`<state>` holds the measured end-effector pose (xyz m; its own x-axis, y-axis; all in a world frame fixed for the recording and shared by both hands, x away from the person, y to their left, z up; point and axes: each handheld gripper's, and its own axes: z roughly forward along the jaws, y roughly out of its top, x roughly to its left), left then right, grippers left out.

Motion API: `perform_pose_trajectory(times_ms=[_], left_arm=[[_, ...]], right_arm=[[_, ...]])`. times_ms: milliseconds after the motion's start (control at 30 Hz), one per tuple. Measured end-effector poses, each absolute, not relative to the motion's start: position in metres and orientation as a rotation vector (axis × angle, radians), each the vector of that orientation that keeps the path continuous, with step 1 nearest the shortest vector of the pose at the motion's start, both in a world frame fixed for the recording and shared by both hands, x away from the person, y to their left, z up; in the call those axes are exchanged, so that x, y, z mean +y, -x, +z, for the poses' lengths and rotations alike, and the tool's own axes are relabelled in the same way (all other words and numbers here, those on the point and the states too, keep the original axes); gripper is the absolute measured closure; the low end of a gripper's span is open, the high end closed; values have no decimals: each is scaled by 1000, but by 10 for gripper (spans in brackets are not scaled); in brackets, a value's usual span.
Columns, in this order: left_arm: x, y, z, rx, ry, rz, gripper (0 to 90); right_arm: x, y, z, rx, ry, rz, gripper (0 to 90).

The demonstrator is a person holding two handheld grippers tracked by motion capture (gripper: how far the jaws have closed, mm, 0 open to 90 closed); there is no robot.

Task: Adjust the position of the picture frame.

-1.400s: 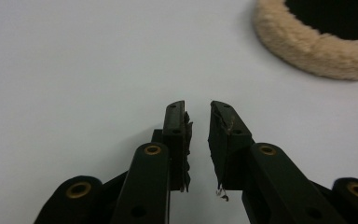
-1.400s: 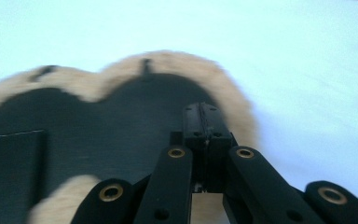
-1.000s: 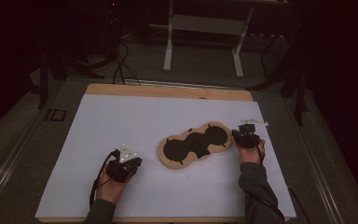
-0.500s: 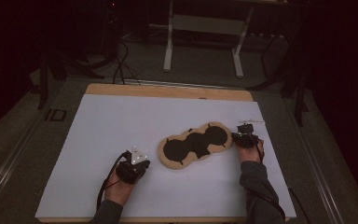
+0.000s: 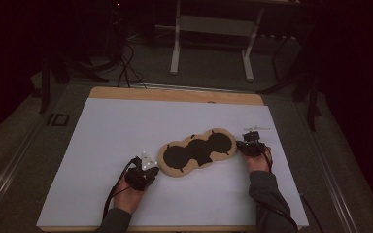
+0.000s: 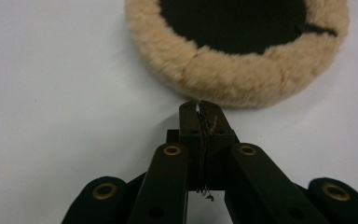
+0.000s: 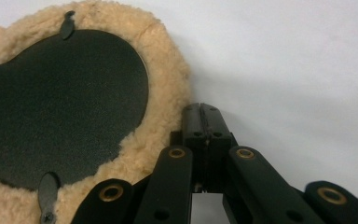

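Observation:
A three-lobed pad [image 5: 196, 151] with a black inner face and a tan fleece rim lies flat on the white table sheet [image 5: 107, 141]. My left gripper [image 5: 153, 169] is at the pad's lower left end. In the left gripper view it [image 6: 199, 106] is shut, its tips just short of the fleece rim [image 6: 233, 79], with a few loose fibres caught between the jaws. My right gripper [image 5: 245, 142] sits at the pad's right end. In the right gripper view it [image 7: 201, 111] is shut, alongside the fleece rim [image 7: 168, 84] with the black face [image 7: 65, 102] to its left.
The sheet covers a wooden table whose far edge [image 5: 175, 93] shows bare. A small white label [image 5: 256, 128] lies just beyond the right gripper. A metal stand [image 5: 211, 43] and cables [image 5: 126, 63] are on the dark floor behind the table.
My left gripper has moved right across the sheet up to the pad's lower left end. The right gripper and the pad have stayed put.

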<state>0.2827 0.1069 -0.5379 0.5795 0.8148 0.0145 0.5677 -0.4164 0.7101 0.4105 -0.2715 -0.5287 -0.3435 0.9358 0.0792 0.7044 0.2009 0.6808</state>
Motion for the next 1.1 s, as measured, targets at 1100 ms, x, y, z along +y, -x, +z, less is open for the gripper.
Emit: perform_pose_trajectory(times_ms=[1100], left_arm=[[104,-284,-537,1197,-2096,453,900]], right_arm=[[-255,-429,-520,2156,-1550,836,900]])
